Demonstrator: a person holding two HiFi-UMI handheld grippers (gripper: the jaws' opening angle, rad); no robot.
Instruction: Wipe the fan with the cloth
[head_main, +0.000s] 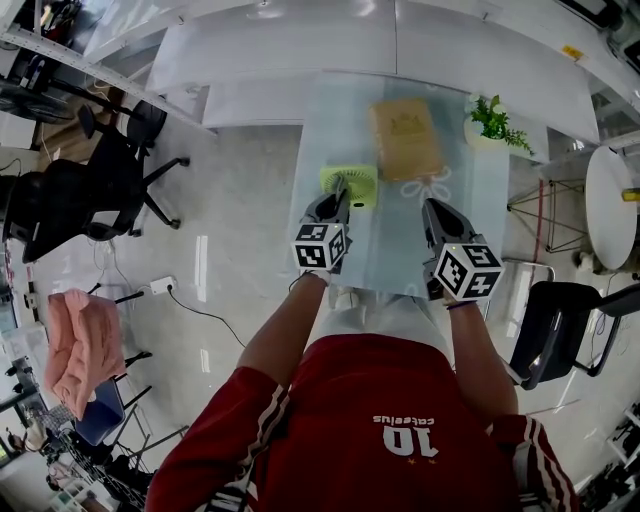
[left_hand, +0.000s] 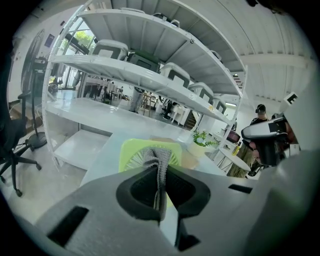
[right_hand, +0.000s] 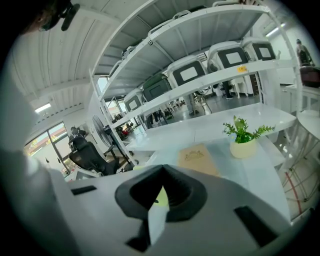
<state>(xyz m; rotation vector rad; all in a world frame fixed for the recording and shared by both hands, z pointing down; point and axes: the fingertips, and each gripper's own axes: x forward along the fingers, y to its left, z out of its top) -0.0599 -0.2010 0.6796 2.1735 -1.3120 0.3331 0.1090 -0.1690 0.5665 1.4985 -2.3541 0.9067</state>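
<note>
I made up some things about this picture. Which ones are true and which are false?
1. The left claw is pinching a grey cloth. True.
2. The fan is red. False: it is light green.
3. The right claw grips a cloth too. False: its jaws are together with nothing between them.
4. A potted plant stands on the table. True.
</note>
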